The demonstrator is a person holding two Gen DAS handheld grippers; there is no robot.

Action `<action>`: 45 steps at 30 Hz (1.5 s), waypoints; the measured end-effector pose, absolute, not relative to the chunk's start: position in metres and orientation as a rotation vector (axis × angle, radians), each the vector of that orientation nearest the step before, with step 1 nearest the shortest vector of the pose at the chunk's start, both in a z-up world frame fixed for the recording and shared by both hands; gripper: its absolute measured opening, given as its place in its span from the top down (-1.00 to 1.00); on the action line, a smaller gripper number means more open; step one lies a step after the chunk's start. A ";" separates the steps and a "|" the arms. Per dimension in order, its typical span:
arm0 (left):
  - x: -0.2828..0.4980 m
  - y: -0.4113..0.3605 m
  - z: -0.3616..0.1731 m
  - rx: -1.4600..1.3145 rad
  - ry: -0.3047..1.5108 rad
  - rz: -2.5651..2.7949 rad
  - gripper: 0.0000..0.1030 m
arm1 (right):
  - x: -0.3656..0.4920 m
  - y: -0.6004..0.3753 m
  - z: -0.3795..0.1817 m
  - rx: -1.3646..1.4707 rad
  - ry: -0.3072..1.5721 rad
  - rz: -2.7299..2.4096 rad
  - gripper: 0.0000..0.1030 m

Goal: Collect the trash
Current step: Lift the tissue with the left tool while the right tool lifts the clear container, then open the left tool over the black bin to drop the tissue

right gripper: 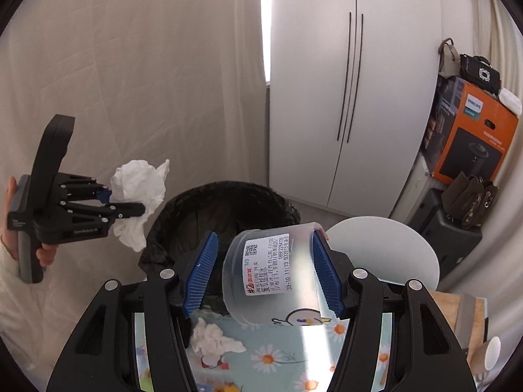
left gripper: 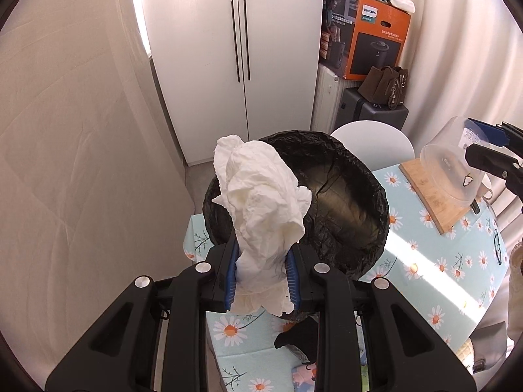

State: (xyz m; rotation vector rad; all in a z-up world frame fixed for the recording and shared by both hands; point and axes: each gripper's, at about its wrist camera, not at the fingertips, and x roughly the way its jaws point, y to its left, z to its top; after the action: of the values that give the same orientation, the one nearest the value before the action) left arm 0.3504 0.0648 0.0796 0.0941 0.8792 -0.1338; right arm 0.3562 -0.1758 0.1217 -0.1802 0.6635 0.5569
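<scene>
Held a crumpled tissue (left gripper: 261, 189) pinched between the blue pads of the left gripper (left gripper: 261, 253), jaws drawn in tight on its lower end, the loose bulk flopping forward over the near rim of the black-lined bin (left gripper: 343, 202). Poised above that rim rather than over the middle of the opening. Best carried a little further in before letting go, probably, so that the trailing folds dropped inside and did not snag on the liner's edge. Best opened wide and cleanly too, since soft paper tends to cling to ribbed pads.

Seen from the right wrist view: left gripper level, fingers aimed sideways across the bin's mouth.

Carried in the right gripper (right gripper: 265, 238): a clear plastic cup (right gripper: 271, 277) with a printed label, tilted, bottom towards the bin, raised off the flowered table (left gripper: 425, 261). Jaws spread wide, cup against the right pad, a gap showing at the left pad; could not tell whether truly gripped. Left lying on the table near the bin: another tissue (right gripper: 212, 336).
</scene>
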 end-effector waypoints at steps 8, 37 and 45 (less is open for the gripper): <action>0.396 0.071 0.060 0.084 0.894 -0.187 0.50 | 0.390 -0.135 0.105 -0.177 0.689 0.577 -0.03; 0.357 0.048 0.042 0.112 0.891 -0.186 -0.88 | 0.372 -0.241 0.066 -0.082 0.765 0.385 -0.64; 0.328 0.035 0.046 0.120 0.895 -0.165 -0.88 | 0.349 -0.256 0.067 -0.091 0.766 0.402 -0.69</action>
State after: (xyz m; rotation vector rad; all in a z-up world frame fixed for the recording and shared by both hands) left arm 0.3283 0.0354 0.0465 0.1204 0.8947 -0.1653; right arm 0.3487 -0.2556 0.0671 -0.0908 0.7662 0.4016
